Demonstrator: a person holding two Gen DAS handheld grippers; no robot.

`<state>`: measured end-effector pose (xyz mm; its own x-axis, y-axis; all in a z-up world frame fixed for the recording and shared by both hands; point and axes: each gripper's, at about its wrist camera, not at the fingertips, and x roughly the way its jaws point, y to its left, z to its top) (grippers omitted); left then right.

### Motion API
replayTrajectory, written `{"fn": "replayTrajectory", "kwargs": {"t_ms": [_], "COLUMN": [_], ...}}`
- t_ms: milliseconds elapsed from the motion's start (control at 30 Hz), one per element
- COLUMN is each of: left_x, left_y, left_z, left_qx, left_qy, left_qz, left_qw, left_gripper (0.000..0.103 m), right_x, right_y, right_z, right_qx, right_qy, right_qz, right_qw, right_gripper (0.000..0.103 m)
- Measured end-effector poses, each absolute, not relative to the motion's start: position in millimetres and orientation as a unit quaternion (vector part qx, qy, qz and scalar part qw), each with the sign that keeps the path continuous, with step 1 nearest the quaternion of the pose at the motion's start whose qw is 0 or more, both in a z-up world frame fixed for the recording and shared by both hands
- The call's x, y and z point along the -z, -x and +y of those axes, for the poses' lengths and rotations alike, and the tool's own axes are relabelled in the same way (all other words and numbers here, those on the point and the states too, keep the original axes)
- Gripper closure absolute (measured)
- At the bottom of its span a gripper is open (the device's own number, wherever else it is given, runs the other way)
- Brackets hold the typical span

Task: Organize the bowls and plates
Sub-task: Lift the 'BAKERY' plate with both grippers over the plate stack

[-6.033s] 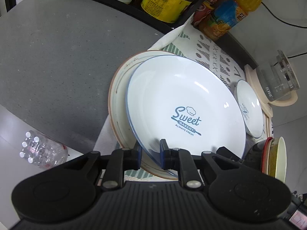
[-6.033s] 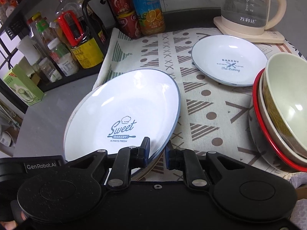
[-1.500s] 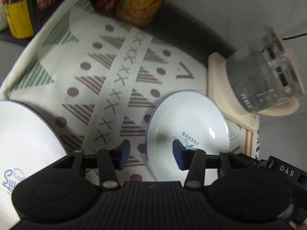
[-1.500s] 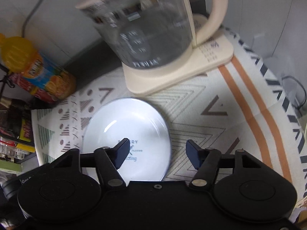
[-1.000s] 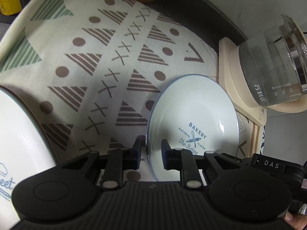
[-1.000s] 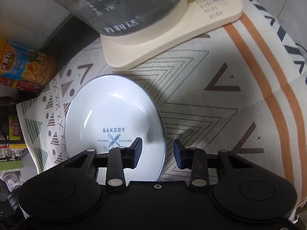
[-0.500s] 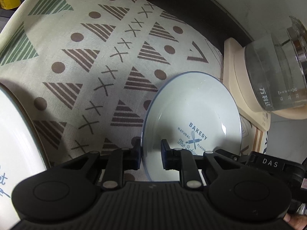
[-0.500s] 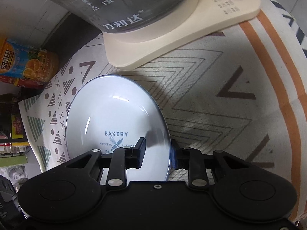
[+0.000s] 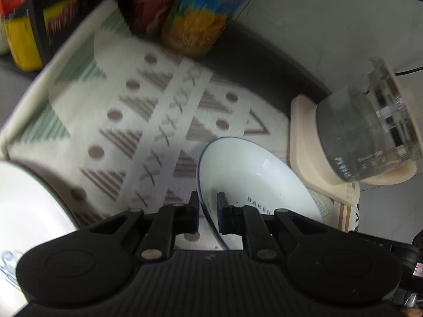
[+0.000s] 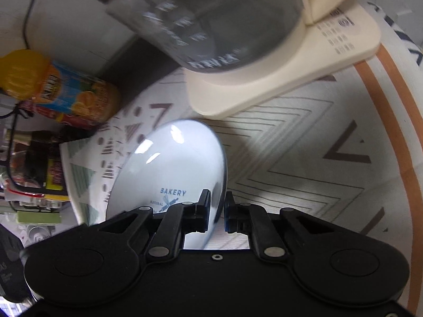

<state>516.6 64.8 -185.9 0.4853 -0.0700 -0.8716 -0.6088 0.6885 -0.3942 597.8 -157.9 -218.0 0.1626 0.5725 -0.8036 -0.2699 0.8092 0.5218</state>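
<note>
Patterned cloth point(image 9: 164, 132) covers the counter, printed with triangles, dots and crosses. Far right on it, a glass kettle point(image 9: 370, 137) sits on a cream base point(image 10: 277, 79). At the far left stands an orange juice bottle point(image 10: 66, 95). Near the kettle base, a small white plate point(image 10: 171, 163) marked "BAKERY" tilts above the cloth. Left gripper point(image 9: 207, 211) pinches its left rim; right gripper point(image 10: 217, 210) is clamped tight on its right rim.

Clutter behind the patterned cloth point(image 9: 148, 121)
A glass kettle point(image 9: 370, 142) sat on its cream base point(image 10: 277, 79); an orange juice bottle point(image 9: 201, 13) stood on the counter.
</note>
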Motion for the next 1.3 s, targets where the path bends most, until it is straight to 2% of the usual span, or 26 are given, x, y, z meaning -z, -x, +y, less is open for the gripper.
{"fn": "replayTrajectory", "kwargs": {"t_ms": [300, 700, 1300], "left_x": [163, 138, 133], "left_y": [-500, -441, -350], "left_z": [86, 128, 164], "left_qx": [-0.152, -0.139, -0.123], "left_qy": [0.353, 0.361, 0.366], "left_qz": [0.454, 0.436, 0.435], "left_qw": [0.804, 0.813, 0.814], "left_gripper": [0.092, 0.092, 0.092], "right_x": [195, 175, 166], "right_y": [-567, -518, -419], "right_z": [-143, -106, -74], "right_qx": [-0.291, -0.295, -0.287], "right_qy": [-0.125, -0.123, -0.121], "right_qz": [0.539, 0.512, 0.493], "right_qw": [0.781, 0.797, 0.812], "right_gripper": [0.092, 0.092, 0.092]}}
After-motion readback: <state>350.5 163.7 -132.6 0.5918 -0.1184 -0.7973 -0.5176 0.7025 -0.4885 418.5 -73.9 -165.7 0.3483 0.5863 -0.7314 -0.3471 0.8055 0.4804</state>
